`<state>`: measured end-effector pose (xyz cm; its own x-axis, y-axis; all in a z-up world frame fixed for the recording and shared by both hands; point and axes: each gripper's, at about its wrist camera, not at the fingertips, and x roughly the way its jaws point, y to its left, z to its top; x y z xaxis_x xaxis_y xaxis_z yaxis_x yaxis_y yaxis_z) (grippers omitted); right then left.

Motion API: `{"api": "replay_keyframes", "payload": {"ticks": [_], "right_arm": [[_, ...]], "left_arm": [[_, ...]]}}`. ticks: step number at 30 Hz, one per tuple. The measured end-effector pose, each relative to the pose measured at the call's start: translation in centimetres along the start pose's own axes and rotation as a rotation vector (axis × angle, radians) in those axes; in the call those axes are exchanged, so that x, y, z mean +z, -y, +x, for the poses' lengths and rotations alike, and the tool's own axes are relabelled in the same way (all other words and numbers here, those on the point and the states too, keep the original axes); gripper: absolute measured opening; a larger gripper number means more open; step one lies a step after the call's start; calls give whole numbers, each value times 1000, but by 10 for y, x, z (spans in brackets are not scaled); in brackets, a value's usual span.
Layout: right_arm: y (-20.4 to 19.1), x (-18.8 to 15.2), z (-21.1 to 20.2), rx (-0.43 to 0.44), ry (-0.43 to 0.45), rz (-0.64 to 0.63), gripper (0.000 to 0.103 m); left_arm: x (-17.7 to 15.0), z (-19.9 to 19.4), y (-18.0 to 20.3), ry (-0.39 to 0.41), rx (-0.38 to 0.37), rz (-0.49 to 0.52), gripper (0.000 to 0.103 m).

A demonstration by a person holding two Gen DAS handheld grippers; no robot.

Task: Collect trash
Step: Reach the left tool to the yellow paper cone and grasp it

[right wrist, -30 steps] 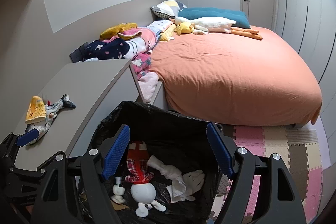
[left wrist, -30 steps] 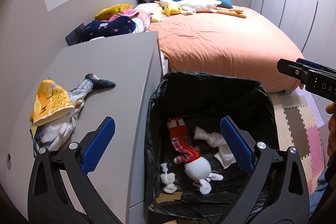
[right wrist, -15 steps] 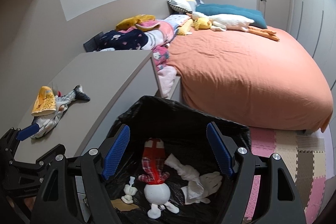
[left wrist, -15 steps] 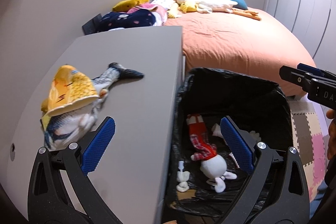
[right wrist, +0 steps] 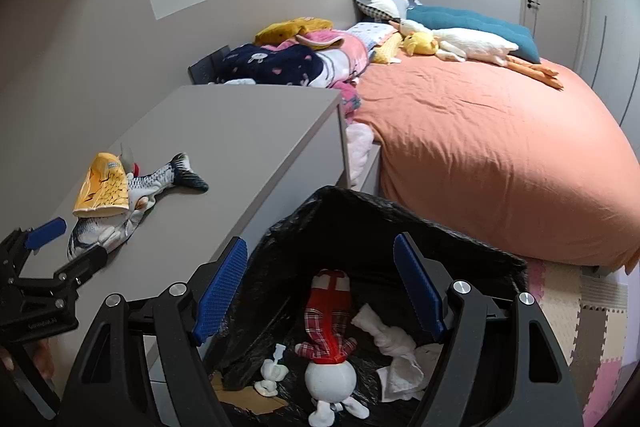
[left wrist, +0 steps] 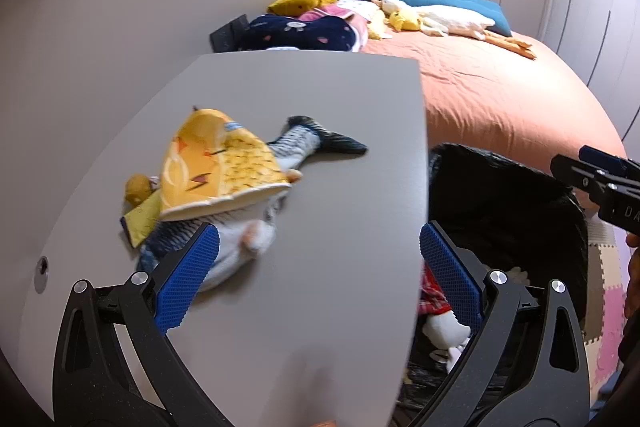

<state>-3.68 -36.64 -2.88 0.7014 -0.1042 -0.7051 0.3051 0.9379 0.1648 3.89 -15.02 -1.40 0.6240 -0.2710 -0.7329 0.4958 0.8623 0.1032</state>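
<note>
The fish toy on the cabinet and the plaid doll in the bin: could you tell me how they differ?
The fish toy lies flat on the grey cabinet; the plaid doll sits head-down inside the black-lined bin. The fish toy is grey and scaled, partly covered by a yellow wrapper; the plaid doll is red-checked with a white head, uncovered. Both are soft toys.

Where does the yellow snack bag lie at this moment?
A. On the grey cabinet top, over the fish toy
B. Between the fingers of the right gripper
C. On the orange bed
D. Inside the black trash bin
A: the yellow snack bag rests across the fish toy on the grey cabinet top, with the open left gripper in front of it.
</note>
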Motion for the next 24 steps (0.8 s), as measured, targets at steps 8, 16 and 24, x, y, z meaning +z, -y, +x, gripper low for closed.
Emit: {"api": "replay_keyframes", "payload": {"ticks": [8, 16, 24], "right_arm": [[-17, 5, 15, 7, -17, -29, 76], [-32, 13, 31, 20, -26, -53, 76], [-49, 17, 45, 30, -38, -90, 76]], "left_arm": [[9, 6, -34, 16, 15, -36, 97], [22, 26, -79, 4, -35, -146, 97], [27, 51, -105, -38, -84, -226, 97]]}}
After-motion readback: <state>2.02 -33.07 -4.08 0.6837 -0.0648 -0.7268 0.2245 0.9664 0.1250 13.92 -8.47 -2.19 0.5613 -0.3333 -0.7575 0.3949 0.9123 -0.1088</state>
